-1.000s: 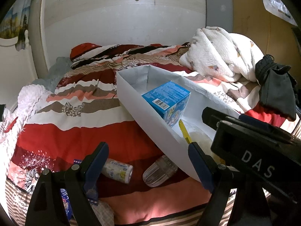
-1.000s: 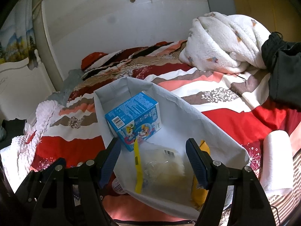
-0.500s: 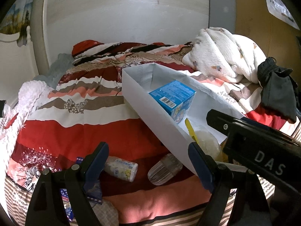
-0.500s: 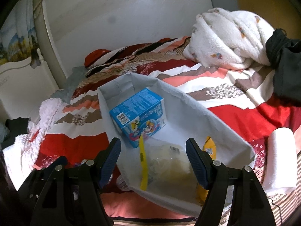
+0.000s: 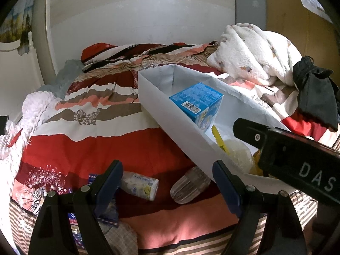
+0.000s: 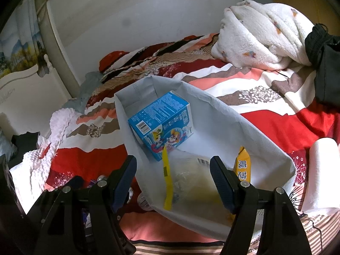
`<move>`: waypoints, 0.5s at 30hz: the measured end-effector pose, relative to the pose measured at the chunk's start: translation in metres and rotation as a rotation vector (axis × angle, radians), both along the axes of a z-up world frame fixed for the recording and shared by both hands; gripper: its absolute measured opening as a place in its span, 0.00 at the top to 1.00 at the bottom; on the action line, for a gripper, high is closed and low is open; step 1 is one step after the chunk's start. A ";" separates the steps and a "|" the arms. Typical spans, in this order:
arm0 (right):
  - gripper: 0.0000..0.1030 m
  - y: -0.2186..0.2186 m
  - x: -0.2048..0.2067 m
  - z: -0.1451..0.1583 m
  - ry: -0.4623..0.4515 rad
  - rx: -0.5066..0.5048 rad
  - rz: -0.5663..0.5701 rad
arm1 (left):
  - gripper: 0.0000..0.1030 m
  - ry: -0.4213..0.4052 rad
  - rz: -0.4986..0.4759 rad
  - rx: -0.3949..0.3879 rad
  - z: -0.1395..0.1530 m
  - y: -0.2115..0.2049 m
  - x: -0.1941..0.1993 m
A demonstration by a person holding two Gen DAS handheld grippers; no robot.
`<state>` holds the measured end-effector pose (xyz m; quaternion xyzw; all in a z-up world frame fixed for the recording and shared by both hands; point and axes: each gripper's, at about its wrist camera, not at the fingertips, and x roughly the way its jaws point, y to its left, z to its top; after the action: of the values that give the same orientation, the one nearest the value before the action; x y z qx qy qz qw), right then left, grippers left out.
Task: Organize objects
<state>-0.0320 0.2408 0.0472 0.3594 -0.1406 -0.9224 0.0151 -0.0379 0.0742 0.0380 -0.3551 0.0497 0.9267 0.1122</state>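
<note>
Two grippers in view, both empty. Left gripper (image 5: 167,186): blue-padded jaws spread wide, nothing between the pads, poised over loose items on the striped red, coral and white quilt (image 5: 89,146). Right gripper (image 6: 173,180): jaws likewise parted and gripping nothing, poised above the near end of the pale grey fabric storage bin (image 6: 250,131).

Nearest, left view: small white cylindrical bottle with yellow print (image 5: 139,185) lying on its side just beside the left pad; clear ribbed plastic container (image 5: 190,184) on its side close to the bin's outer wall; blue-edged flat packet (image 5: 106,212) partly hidden under the left finger, contents unreadable.

Inside bin, near end: clear plastic bag with yellow zip strip (image 6: 191,182), and an orange-yellow packet with printed characters (image 6: 243,165) against the right wall. Further in: blue printed cardboard carton with cartoon figures (image 6: 161,125), tilted. Far end of bin bare.

Right of bin: white paper roll (image 6: 320,170) on quilt. Beyond: crumpled white fleece blanket (image 6: 259,36) and black garment (image 6: 327,63), well apart from the bin.

Judged step: partway through loading; three items binned, several loose. Next move likely calls for lowering left gripper over the bottle, jaws across its round body, closing gently since it may roll on soft bedding, then lifting over the bin wall.
</note>
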 end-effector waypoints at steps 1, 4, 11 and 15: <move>0.30 0.000 0.000 0.000 0.000 0.001 0.002 | 0.17 -0.003 0.001 0.005 -0.001 -0.001 0.000; 0.30 -0.001 0.001 0.000 -0.001 0.001 0.002 | 0.17 -0.008 0.007 0.003 -0.002 -0.002 0.001; 0.30 -0.001 0.001 0.000 0.001 0.004 0.003 | 0.17 -0.001 0.002 0.008 0.000 -0.001 0.002; 0.30 -0.002 0.001 0.000 0.000 0.005 0.007 | 0.17 -0.001 0.003 0.008 0.000 -0.001 0.002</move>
<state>-0.0314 0.2391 0.0474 0.3598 -0.1371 -0.9227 0.0173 -0.0361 0.0732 0.0381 -0.3551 0.0452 0.9269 0.1123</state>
